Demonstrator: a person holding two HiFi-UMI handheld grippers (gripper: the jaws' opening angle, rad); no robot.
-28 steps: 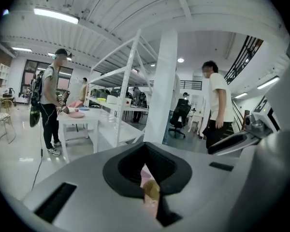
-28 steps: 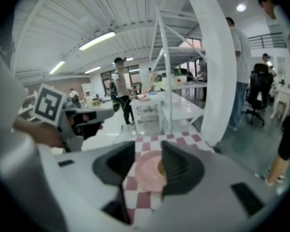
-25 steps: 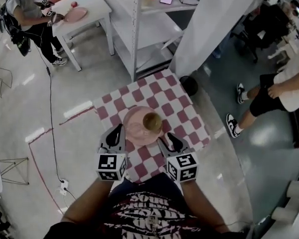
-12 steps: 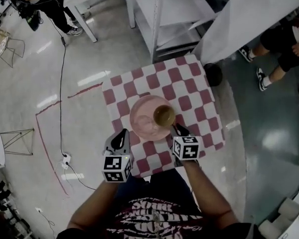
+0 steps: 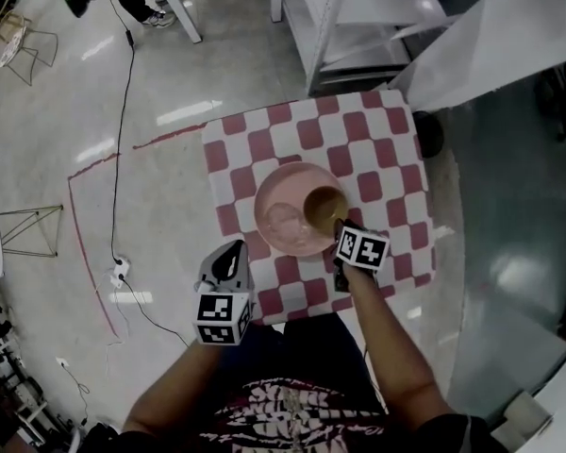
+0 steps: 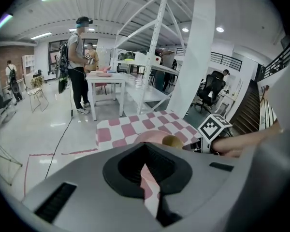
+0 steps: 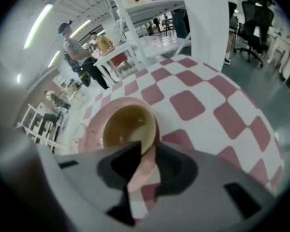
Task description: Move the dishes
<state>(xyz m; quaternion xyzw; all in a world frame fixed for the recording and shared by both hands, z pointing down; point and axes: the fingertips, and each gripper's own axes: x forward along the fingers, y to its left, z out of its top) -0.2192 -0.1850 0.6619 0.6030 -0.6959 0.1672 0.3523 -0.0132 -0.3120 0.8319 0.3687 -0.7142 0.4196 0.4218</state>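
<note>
- A bench (image 5: 377,140) covered in a pink-and-white check is seen from above.
- A pink plate (image 5: 281,220) is set near the bench's middle, and a tan bowl (image 5: 324,206) is carried on its right side.
- The right tongs (image 7: 146,153) are held slightly parted, with the bowl's near rim between the tips.
- The left tongs (image 5: 228,251) are held released and empty, at the bench's near left edge, apart from the plate.
</note>
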